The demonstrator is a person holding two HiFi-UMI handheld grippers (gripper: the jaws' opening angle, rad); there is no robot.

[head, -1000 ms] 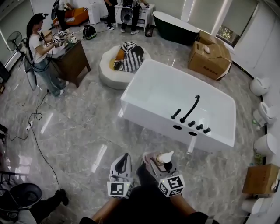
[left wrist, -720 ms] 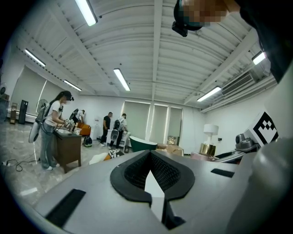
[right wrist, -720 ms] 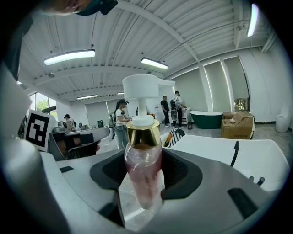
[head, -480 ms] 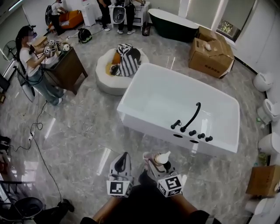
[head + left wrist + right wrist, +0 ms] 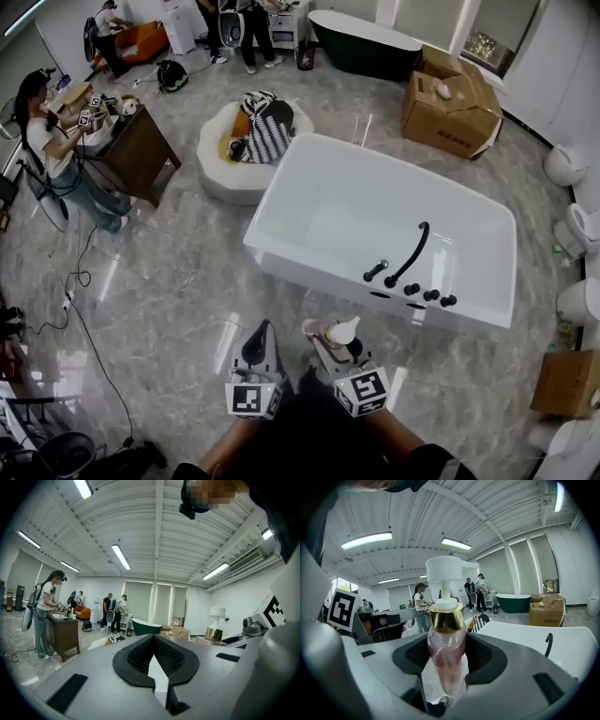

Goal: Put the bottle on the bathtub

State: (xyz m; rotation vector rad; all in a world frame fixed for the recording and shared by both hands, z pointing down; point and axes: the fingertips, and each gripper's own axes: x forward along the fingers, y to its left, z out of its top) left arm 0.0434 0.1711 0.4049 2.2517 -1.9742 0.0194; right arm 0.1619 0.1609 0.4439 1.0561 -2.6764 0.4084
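Now my right gripper [image 5: 328, 342] clamps the pump bottle [image 5: 341, 334], bathtub [image 5: 309, 274] nearer than before (left gripper [image 5: 262, 330] closed, empty).

Both tools share one build. The left gripper [image 5: 262, 330] and the right gripper [image 5: 323, 336] have smooth, pale grey plastic shells that narrow toward the front. The fingers [image 5: 136, 656] are lined with black pads with a fine ribbed mesh, scooped into a rounded hollow and rimmed by a raised black lip. Black rectangular slots [image 5: 65, 693] are cut into the grey shell on either side of the pads. At the rear of each sits a white cube [image 5: 251, 399] with black square markers on its faces. The person wears a black top [image 5: 309, 441] with short dark sleeves [image 5: 427, 463].
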